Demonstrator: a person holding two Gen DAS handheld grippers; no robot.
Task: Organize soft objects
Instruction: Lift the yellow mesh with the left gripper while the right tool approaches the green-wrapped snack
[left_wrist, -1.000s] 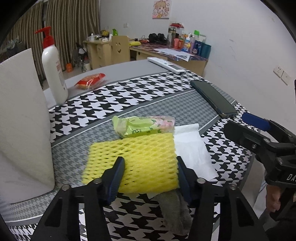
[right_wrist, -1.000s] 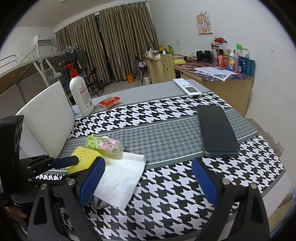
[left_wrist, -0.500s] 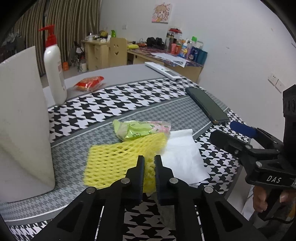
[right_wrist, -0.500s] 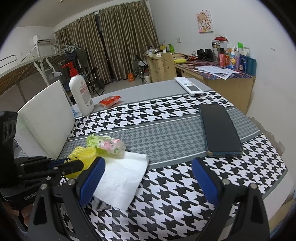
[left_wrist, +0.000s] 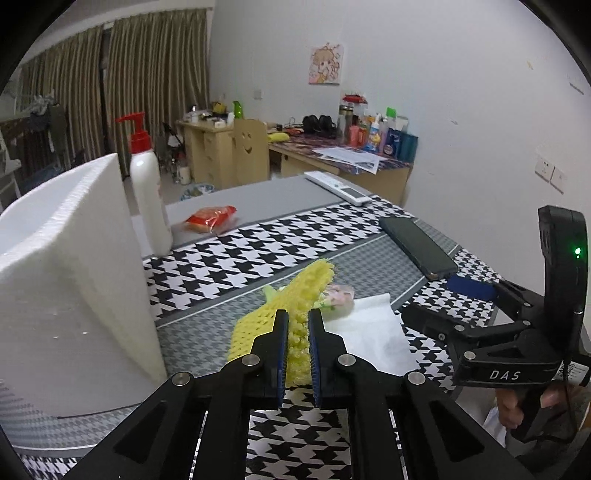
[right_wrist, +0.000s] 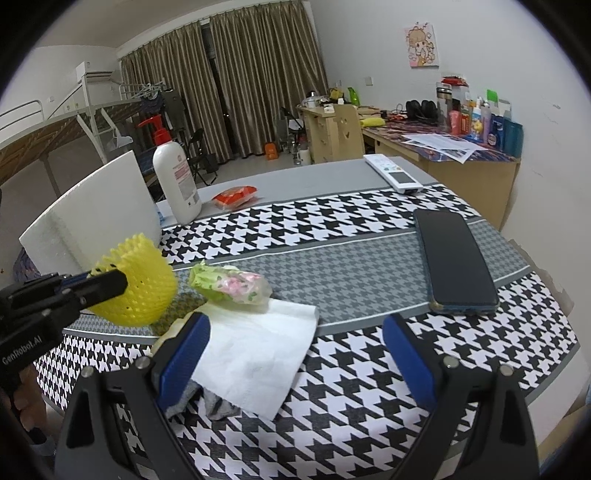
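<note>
Both my wrist views are evenly lit, soft indoor light from overhead, no lamp in shot. Brightness moderate, slightly dull; white wall (left_wrist: 443, 92) reads grey-white. Curtains (right_wrist: 240, 92) closed, no daylight coming through. Shadows weak and diffuse, only a faint one under the white tissue (right_wrist: 258, 350). No hard glare; mild sheen on the phone screen (right_wrist: 454, 258). Heavy fisheye: table edge (right_wrist: 546, 332) bows, black vignette in all corners. My own fingers close to the lens are a bit soft. Red packet (left_wrist: 210, 218) looks slightly smeared in the left view. Far desk clutter too small to resolve. Green LED (left_wrist: 577, 251) blooms slightly.
</note>
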